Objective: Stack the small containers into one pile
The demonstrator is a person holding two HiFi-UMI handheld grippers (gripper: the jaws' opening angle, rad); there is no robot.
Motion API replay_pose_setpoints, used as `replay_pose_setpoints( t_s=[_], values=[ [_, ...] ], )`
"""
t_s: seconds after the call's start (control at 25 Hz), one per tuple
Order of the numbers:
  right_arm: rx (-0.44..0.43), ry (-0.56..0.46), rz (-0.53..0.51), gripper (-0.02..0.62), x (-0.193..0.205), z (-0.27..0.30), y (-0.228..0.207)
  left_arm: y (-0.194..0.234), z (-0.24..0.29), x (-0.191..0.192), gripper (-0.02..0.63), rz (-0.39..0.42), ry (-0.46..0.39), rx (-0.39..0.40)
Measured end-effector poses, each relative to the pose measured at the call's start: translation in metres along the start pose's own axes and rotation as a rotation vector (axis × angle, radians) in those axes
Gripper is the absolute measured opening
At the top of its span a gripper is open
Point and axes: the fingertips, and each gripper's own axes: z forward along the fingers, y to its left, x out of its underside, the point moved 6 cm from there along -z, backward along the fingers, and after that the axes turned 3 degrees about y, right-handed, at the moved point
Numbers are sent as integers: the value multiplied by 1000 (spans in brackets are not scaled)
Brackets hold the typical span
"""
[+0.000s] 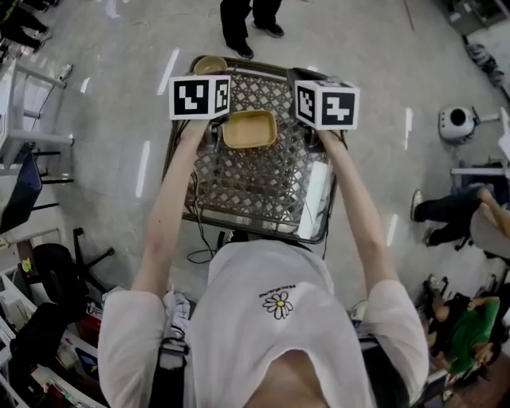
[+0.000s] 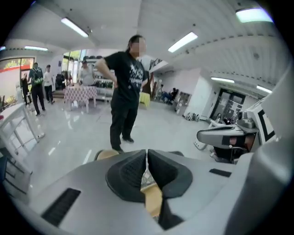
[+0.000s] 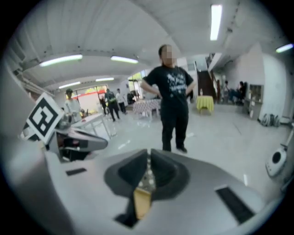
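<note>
In the head view a tan rectangular container hangs above the metal lattice table, between my two grippers. My left gripper sits at its left rim and my right gripper at its right rim. In the left gripper view the left gripper has its pads closed together, with a tan strip of the container caught low between them. The right gripper looks the same, with the container's tan edge between its pads. A second container, round and tan, rests at the table's far left corner.
A person in black stands just beyond the table's far edge, also seen ahead in the left gripper view and the right gripper view. A white round machine and seated people are to the right. Chairs and clutter are to the left.
</note>
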Motion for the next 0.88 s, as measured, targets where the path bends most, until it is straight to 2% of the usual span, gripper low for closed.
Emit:
replay_pose_setpoints(
  t_s=[0.12, 0.24, 0.36, 0.52, 0.6, 0.68, 0.88],
  values=[
    [-3, -224, -58, 43, -38, -60, 18, -30, -54, -40, 35, 55, -211, 19],
    [21, -440, -119, 41, -57, -125, 36, -63, -112, -58, 35, 112, -421, 34],
    [59, -624, -159, 41, -58, -182, 53, -93, -172, -57, 35, 198, -633, 23],
    [137, -773, -180, 41, -29, -233, 72, -123, -233, -34, 35, 301, -868, -70],
    [156, -805, -200, 41, -11, -244, 82, -131, -247, -17, 35, 326, -934, -108],
    [164, -820, -213, 41, 7, -248, 92, -133, -250, 1, 35, 325, -950, -124],
    [201, -821, -161, 32, 38, -252, 101, -129, -241, 31, 35, 231, -874, -83]
  ],
)
